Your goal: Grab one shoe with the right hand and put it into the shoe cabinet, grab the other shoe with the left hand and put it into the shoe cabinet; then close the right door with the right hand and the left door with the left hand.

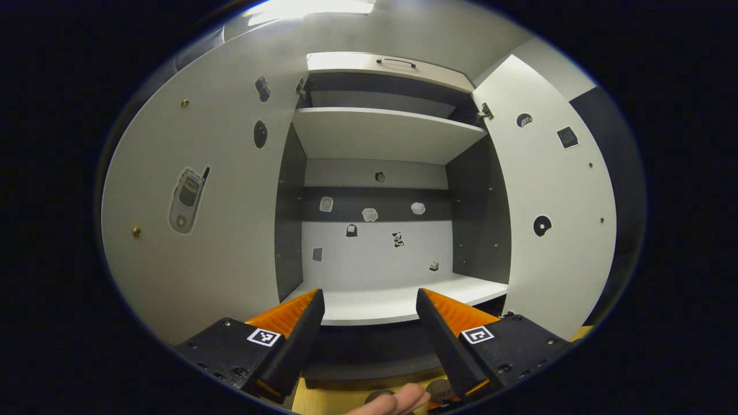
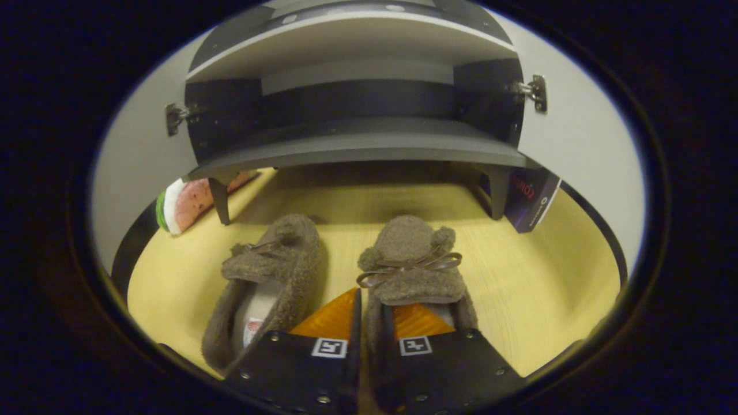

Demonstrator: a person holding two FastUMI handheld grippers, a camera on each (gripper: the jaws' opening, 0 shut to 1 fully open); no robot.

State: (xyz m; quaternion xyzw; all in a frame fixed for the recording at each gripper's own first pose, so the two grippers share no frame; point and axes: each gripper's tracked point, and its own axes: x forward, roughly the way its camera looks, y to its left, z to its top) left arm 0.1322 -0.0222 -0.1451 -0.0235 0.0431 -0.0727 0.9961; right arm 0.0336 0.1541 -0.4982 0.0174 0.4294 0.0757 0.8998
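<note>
Two brown fuzzy slippers lie side by side on the yellow wooden surface in front of the shoe cabinet [image 2: 357, 147], toes toward it. My right gripper [image 2: 369, 305] is shut on the left rim of the right slipper [image 2: 412, 259], the one with a ribbon bow. The left slipper [image 2: 277, 259] lies free just beside it. In the left gripper view the cabinet stands with both doors swung wide, the left door [image 1: 219, 230] and the right door [image 1: 553, 190]. My left gripper [image 1: 369, 293] is open and holds nothing, facing the white lower shelf [image 1: 473, 288].
A watermelon-slice plush [image 2: 181, 202] lies by the cabinet's left foot [image 2: 220, 202]. A dark box [image 2: 527, 199] leans near the right foot. An upper shelf [image 1: 386, 132] spans the cabinet. A person's fingertip [image 1: 400, 399] shows under the left gripper.
</note>
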